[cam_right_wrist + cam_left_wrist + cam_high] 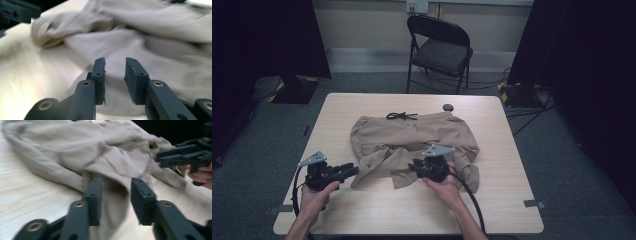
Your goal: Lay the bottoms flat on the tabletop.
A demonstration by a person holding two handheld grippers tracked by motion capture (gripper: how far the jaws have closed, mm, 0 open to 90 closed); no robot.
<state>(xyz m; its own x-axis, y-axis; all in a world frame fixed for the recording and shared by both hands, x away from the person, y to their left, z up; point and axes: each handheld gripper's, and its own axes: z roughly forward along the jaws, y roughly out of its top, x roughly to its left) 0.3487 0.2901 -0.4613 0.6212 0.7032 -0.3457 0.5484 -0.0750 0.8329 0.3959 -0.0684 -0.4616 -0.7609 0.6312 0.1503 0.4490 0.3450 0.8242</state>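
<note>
Folding has barely begun: the beige drawstring trousers (412, 142) lie crumpled just ahead of both tongs. The left gripper (115, 195) and right gripper (114, 72) are released, jaws parted around loose hem cloth, nothing grasped yet.

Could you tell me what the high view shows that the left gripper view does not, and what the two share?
High view alone: the black folding metal chair beyond the light wooden table, the black drawstring at the garment's far edge, and both forearms. Left gripper view alone: the left hand-held gripper close up, jaws parted, with cloth running between them. Both share: the crumpled beige fabric garment on the table and the right hand-held gripper.
</note>
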